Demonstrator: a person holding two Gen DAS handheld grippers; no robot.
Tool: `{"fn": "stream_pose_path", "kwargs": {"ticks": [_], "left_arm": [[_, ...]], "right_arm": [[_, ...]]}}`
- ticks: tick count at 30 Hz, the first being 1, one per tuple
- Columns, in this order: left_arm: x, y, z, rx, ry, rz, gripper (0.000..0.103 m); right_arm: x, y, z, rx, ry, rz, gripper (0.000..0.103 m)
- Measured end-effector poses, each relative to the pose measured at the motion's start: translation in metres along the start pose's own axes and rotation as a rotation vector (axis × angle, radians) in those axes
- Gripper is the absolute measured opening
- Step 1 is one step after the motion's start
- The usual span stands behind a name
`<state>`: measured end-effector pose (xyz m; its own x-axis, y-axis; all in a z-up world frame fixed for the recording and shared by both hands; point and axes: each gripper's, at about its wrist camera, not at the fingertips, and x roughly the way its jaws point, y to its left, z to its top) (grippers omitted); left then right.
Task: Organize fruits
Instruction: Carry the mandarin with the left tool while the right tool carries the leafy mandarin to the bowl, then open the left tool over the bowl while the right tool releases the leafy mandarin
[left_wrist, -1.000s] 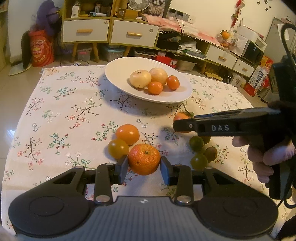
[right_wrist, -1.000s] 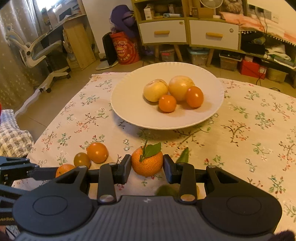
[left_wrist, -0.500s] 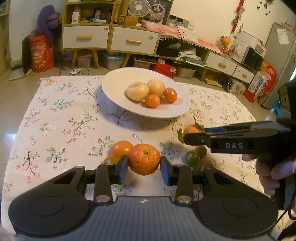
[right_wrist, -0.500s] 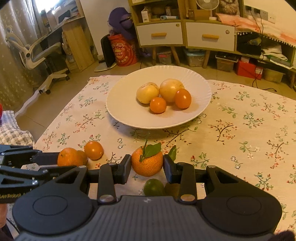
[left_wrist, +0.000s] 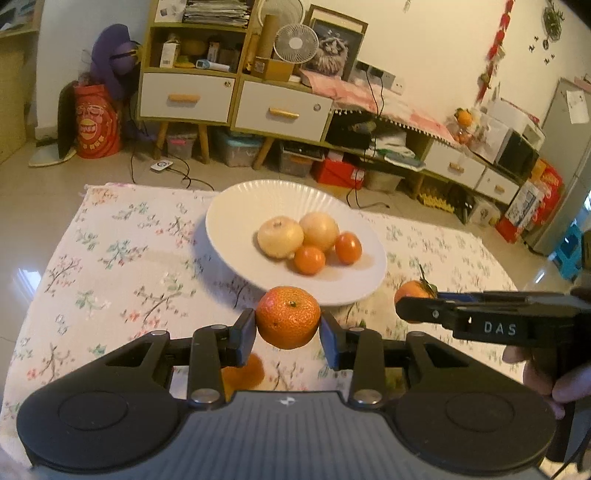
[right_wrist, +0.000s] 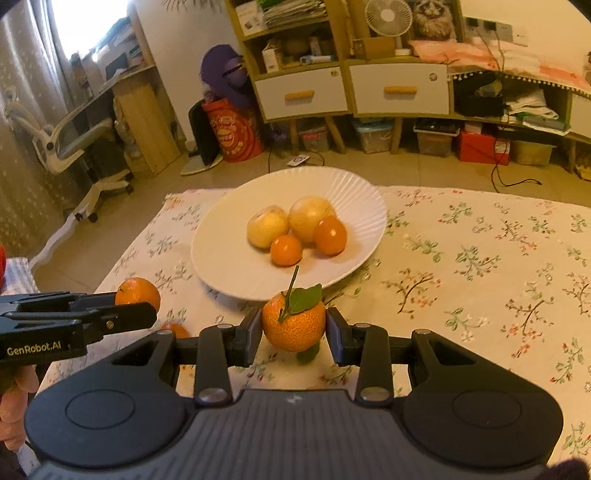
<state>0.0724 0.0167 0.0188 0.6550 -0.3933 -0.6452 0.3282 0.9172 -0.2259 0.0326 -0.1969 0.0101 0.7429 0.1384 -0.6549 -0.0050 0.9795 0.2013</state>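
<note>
The table w/ floral cloth (left_wrist: 110, 258) runs out ahead of both claws and underneath them; a fruit let go now would land on it and could roll toward an edge. The white plate (left_wrist: 236, 206) sits just ahead of the left gripper (left_wrist: 288, 332) and ahead-left of the right gripper (right_wrist: 293, 328). It already carries two pale round fruits (left_wrist: 280, 236) and two small orange ones (left_wrist: 309, 259), bunched mid-plate, so a hard drop could knock them about or send one over the shallow rim.

The left claw is closed only part way, clamped on a plain mandarin (left_wrist: 288, 317), pads on both flanks. The right claw is likewise pinched on a leafy mandarin (right_wrist: 294, 320) (stem and leaf sticking up between the pads). Both fruits look lifted off the cloth, short of the plate rim.

Biggest risk: the two claws travel side by side toward one plate, so they could clash there.

Next: round, waxy skin may slip if either claw tilts.

Smaller: a loose orange fruit (left_wrist: 242, 374) below the left claw and a green one (right_wrist: 308, 352) under the right could be overlooked.
</note>
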Motion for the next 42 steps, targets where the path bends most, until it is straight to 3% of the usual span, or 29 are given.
{"fn": "stream_pose_path", "kwargs": {"ticks": [9,18,23,42], "left_arm": [[0.038,-0.013,0.021,0.066,-0.053,0.011,0.022],[0.070,-0.009,0.024,0.108,-0.002,0.043,0.022],[0.083,-0.009,0.025,0.170,0.009,0.048,0.022],[0.093,-0.005,0.026,0.206,0.009,0.021,0.023]], "right_arm": [[0.013,-0.013,0.018,0.083,-0.040,0.018,0.034],[0.035,-0.023,0.025,0.135,-0.040,0.012,0.034],[0.044,-0.023,0.024,0.103,-0.045,-0.010,0.034],[0.054,-0.014,0.026,0.049,-0.029,0.003,0.034]]}}
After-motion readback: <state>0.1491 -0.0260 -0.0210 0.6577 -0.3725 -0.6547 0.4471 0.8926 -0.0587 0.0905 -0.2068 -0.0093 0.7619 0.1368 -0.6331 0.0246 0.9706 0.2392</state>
